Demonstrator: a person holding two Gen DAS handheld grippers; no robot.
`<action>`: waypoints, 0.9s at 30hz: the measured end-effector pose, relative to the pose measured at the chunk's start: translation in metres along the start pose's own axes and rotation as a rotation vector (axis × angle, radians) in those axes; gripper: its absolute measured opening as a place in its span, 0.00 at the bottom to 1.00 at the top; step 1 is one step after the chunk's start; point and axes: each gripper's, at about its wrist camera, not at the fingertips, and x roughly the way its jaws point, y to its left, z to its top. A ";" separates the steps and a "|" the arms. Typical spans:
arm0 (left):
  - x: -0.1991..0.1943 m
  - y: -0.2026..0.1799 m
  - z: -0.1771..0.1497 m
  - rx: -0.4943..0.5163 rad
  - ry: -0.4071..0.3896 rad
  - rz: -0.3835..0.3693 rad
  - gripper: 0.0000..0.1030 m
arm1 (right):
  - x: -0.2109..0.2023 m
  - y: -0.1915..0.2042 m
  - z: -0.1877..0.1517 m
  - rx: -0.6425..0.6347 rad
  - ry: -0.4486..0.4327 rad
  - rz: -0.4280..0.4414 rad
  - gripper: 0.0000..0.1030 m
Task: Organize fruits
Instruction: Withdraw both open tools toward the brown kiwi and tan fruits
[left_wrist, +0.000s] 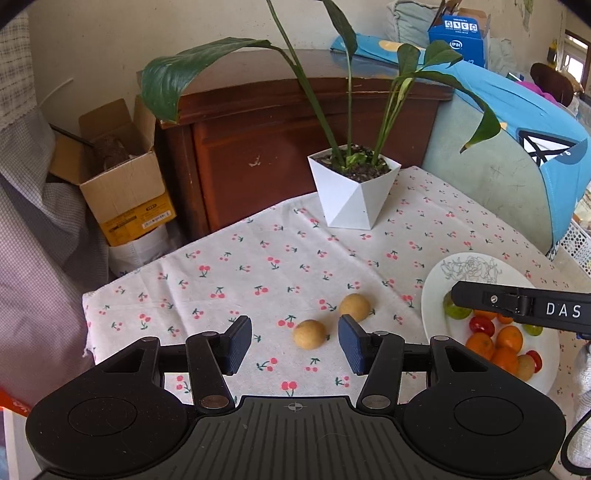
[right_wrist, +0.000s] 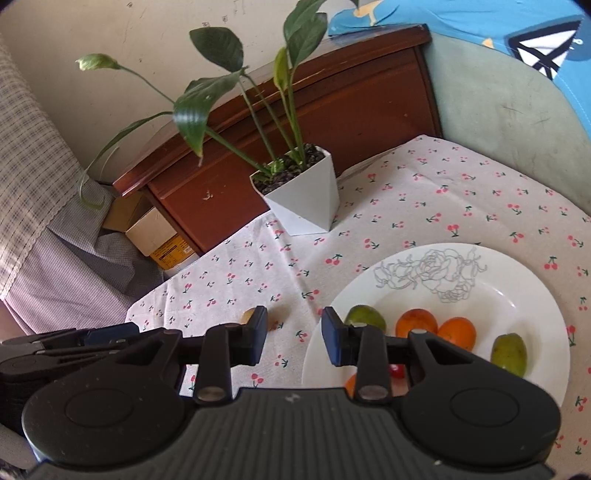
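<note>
Two round tan fruits lie on the cherry-print tablecloth: one (left_wrist: 309, 334) between my left fingers, the other (left_wrist: 354, 307) just beyond the right pad. My left gripper (left_wrist: 294, 345) is open, low over the cloth. A white plate (left_wrist: 436, 295) at the right holds orange, green and red fruits (left_wrist: 495, 343). My right gripper (right_wrist: 294, 339) is open and empty, hovering at the plate's left rim (right_wrist: 314, 354); it shows as a black arm (left_wrist: 517, 301) in the left wrist view. The plate holds green fruits (right_wrist: 509, 354) and oranges (right_wrist: 457, 332).
A white faceted pot (left_wrist: 351, 192) with a tall leafy plant stands at the table's back. A dark wooden cabinet (left_wrist: 258, 147) is behind, a cardboard box (left_wrist: 122, 184) to the left, and a chair with blue cloth (left_wrist: 517, 147) at the right.
</note>
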 end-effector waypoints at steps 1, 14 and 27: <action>0.002 0.001 0.000 0.001 0.005 0.000 0.50 | 0.003 0.003 0.000 -0.012 0.004 0.008 0.33; 0.015 0.039 0.000 -0.202 0.074 0.059 0.50 | 0.057 0.039 -0.009 -0.174 0.060 0.014 0.33; 0.015 0.032 0.004 -0.186 0.077 0.035 0.50 | 0.088 0.037 -0.015 -0.194 0.080 -0.030 0.35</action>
